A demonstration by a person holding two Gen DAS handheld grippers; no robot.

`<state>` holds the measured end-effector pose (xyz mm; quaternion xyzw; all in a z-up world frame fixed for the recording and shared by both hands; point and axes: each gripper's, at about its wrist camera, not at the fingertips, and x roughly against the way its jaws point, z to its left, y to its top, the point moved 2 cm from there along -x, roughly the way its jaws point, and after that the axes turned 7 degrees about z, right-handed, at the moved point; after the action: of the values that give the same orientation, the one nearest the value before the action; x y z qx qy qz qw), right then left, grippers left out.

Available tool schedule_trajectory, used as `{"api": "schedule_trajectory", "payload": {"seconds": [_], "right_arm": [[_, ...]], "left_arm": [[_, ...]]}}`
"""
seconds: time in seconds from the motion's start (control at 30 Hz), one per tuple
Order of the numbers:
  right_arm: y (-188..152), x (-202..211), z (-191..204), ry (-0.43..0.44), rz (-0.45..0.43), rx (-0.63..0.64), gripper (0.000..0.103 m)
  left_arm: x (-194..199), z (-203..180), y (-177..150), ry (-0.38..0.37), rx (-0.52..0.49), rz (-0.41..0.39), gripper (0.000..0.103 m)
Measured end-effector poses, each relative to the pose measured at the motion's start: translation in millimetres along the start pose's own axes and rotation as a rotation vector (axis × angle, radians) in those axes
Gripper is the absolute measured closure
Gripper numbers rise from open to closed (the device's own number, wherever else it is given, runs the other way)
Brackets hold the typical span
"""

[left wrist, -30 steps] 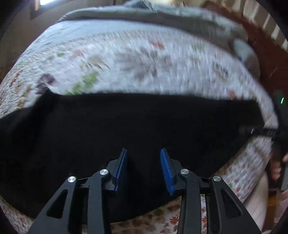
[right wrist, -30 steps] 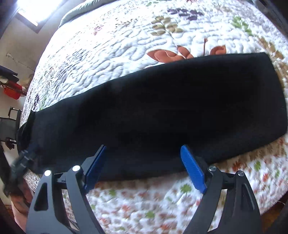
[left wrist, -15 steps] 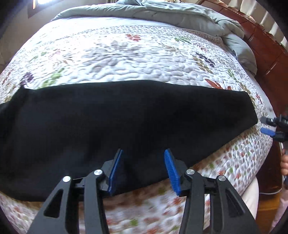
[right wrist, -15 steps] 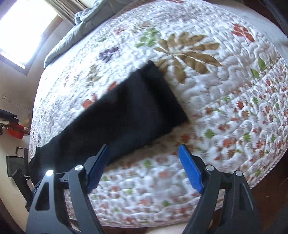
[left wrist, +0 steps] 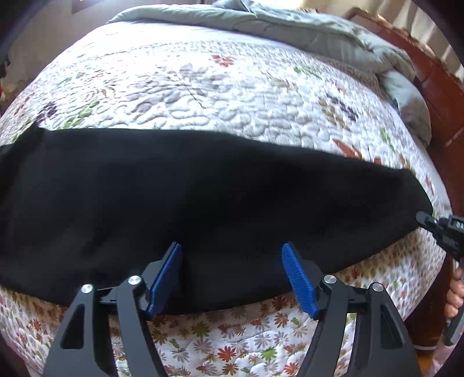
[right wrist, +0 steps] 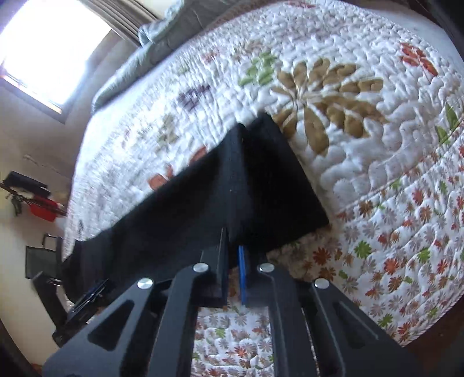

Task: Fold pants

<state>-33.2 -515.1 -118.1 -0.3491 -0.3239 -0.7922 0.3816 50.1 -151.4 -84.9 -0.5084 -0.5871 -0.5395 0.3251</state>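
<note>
Pants (left wrist: 203,197) lie flat in a long strip across the bed (left wrist: 232,87). Right tongs (right wrist: 233,261) clamped on the leg end; left tongs (left wrist: 232,275) opening over the near edge, gripping nothing. Step: grabbing ends. Next: left grabs, then fold lengthwise end over.

A floral quilt (left wrist: 232,95) covers the bed beside a grey comforter (left wrist: 290,26).
</note>
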Motion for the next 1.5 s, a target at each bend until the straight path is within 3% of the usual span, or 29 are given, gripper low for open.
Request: {"api": "schedule_trajectory", "payload": {"seconds": [0.13, 0.27, 0.33, 0.43, 0.5, 0.57, 0.73, 0.87, 0.93, 0.97, 1.0, 1.03, 1.07, 1.1, 1.2, 1.3, 1.37, 1.43, 1.5], "right_arm": [[6, 16, -3, -0.005, -0.064, 0.012, 0.099], [4, -16, -29, -0.064, 0.03, -0.064, 0.099], [1, -20, -30, -0.073, 0.026, -0.057, 0.099], [-1, -6, -23, -0.088, 0.015, -0.039, 0.087], [-5, 4, -16, -0.094, 0.005, -0.026, 0.062], [-11, 9, -10, -0.105, 0.008, -0.015, 0.05], [-22, -6, -14, -0.031, 0.077, -0.068, 0.043], [-8, -27, -25, 0.011, 0.067, -0.121, 0.039], [1, -33, -29, 0.029, 0.049, -0.137, 0.039], [7, -34, -26, 0.015, 0.039, -0.121, 0.048], [10, -32, -23, -0.016, 0.022, -0.091, 0.072], [14, -30, -19, -0.023, 0.02, -0.068, 0.077], [17, -25, -16, -0.003, 0.014, -0.059, 0.089], [19, -19, -14, 0.022, 0.007, -0.048, 0.093], [25, 21, -3, 0.076, -0.079, -0.002, 0.094], [26, 47, -4, 0.01, -0.145, 0.004, 0.095], [28, 32, -17, -0.094, -0.102, -0.018, 0.094], [27, 3, -30, -0.146, -0.016, -0.047, 0.094], [24, -19, -42, -0.168, 0.017, -0.072, 0.093]], "left_arm": [[3, -1, -1, -0.009, 0.022, -0.037, 0.029], [-10, -6, -4, 0.027, -0.009, -0.025, 0.027], [-15, -8, -5, 0.037, -0.035, -0.024, 0.025], [-11, -11, -7, 0.042, -0.057, -0.027, 0.025], [-6, -9, -7, 0.017, -0.04, -0.016, 0.025], [-1, -5, -8, 0.019, -0.024, -0.011, 0.025], [2, 6, -13, 0.034, 0.016, 0.013, 0.024], [0, 12, -14, 0.034, 0.026, 0.025, 0.024], [3, 16, -14, 0.021, 0.042, 0.019, 0.024], [3, 18, -14, 0.017, 0.05, 0.016, 0.024], [4, 21, -14, 0.015, 0.065, 0.014, 0.024], [4, 23, -14, 0.014, 0.072, 0.013, 0.024], [5, 25, -14, 0.014, 0.078, 0.011, 0.024], [7, 26, -13, 0.018, 0.082, 0.005, 0.024], [19, 32, -14, 0.036, 0.109, -0.053, 0.024], [27, 34, -16, 0.046, 0.109, -0.096, 0.023], [19, 36, -18, 0.058, 0.097, -0.081, 0.02], [-6, 41, -19, 0.046, 0.102, 0.02, 0.021], [-11, 41, -19, 0.061, 0.068, 0.009, 0.02]]}}
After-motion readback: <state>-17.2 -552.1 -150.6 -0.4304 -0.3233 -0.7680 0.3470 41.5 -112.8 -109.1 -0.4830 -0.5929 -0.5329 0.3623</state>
